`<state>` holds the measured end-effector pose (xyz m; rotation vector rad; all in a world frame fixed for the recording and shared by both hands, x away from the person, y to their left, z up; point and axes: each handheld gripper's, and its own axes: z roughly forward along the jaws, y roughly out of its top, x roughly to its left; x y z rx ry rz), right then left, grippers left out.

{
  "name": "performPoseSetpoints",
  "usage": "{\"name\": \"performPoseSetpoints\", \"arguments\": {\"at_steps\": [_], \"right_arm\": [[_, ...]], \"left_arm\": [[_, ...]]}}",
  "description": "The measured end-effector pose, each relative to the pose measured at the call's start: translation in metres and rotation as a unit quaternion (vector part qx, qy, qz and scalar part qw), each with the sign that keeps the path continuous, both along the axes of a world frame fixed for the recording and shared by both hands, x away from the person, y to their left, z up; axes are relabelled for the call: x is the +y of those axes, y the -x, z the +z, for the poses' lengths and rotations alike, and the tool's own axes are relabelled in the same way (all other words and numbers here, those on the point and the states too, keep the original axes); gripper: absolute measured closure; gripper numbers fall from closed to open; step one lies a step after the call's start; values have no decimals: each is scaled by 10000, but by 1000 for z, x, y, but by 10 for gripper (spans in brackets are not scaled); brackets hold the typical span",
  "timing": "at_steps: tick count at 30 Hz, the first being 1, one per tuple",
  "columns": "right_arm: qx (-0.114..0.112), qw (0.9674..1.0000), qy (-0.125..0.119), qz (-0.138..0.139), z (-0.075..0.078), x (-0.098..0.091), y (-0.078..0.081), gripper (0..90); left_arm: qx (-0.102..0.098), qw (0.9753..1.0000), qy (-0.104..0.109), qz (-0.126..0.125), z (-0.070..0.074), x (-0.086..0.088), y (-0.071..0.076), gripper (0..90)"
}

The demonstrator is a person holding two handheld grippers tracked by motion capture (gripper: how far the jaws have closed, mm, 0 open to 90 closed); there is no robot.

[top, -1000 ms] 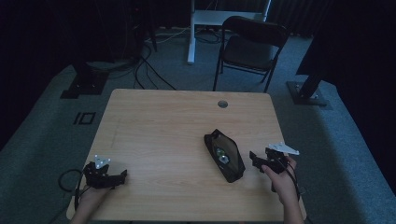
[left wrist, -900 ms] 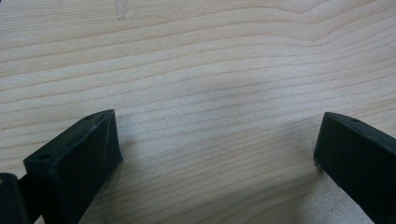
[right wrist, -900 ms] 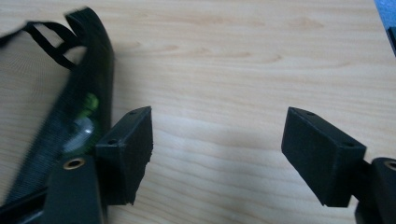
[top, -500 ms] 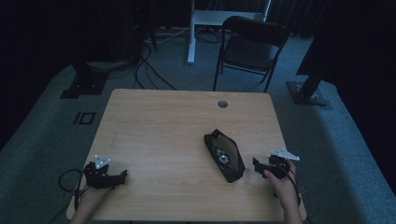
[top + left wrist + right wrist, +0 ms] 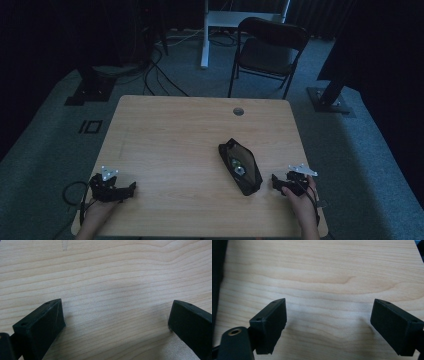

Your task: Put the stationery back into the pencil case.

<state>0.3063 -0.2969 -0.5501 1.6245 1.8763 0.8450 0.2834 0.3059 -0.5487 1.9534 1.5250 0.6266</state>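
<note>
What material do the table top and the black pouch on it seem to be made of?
Table: light wood or wood-look laminate, matt, with clear grain lines in both gripper views. Pouch: probably soft black fabric, since its open mouth sags; too dark to tell more.

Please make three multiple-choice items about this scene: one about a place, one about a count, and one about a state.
1. Where does the black pouch lie on the table?
A. near the left claw
B. near the right claw
C. at the far edge

2. How many chairs stand behind the table?
A. one
B. two
C. three

3. What is the state of the pouch?
A. open
B. zipped shut
C. folded in half

Answers: 1 B, it lies just beside the right claw, far from the left claw. 2 A, a single dark chair stands there. 3 A, small things show inside its open top.
</note>
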Motion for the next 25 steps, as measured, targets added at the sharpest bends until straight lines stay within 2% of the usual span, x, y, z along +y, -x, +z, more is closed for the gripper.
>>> {"name": "performPoseSetpoints", "arguments": {"at_steps": [3,25], "right_arm": [[56,10000,70,-33,-2,0,1,131],[79,9999,12,-138,-3,-2,1,126]], "left_arm": [[2,10000,-1,0,0,0,0,6],[4,10000,-4,-2,0,0,0,6]]}}
